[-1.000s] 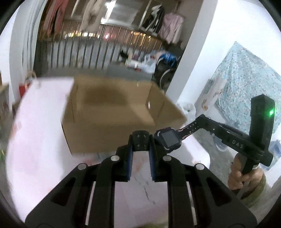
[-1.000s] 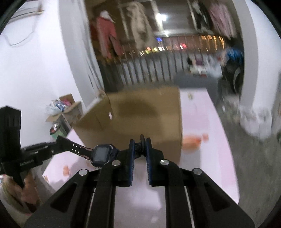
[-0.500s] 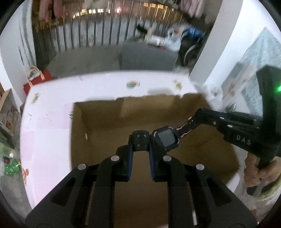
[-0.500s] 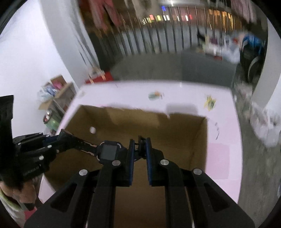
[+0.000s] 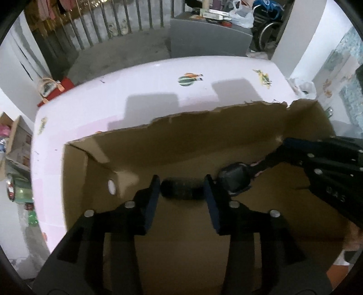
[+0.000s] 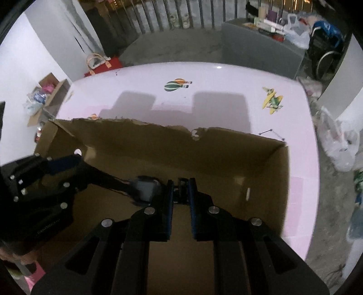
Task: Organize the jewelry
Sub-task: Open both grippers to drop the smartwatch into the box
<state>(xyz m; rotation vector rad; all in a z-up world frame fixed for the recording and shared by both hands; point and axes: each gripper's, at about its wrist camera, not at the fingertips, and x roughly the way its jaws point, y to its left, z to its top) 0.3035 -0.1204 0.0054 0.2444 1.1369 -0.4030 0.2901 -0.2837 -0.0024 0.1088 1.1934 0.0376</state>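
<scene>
Pale pink and dotted with balloon and aeroplane stickers, a table (image 5: 140,90) stood in a dim concrete room with a metal railing (image 6: 181,13) at the back and a grey cabinet (image 6: 256,47) beyond the far edge. On the table sat an open cardboard box (image 5: 204,140) with a torn back rim, and both grippers reached down into it from above.

The left gripper (image 5: 182,192) was opening, its blue-lined fingers (image 5: 150,204) standing apart with one end of a dark watch strap (image 5: 181,189) lying in the gap; the pads did not press on it. A dark smartwatch (image 5: 236,179) lay just to the right of that gripper's right finger, low inside the box, its other strap running toward the right gripper (image 6: 181,192).

Seen from the right wrist, the same watch showed as a blurred dark block at (image 6: 145,188), just left of the right gripper's left finger. The right gripper was also opening, its narrow gap holding the strap's end (image 6: 181,189), though whether the pads touched it could not be told from the blur. The left gripper's black body crossed the left side of that view, with part of a hand (image 6: 15,257) visible at the lower left edge.
</scene>
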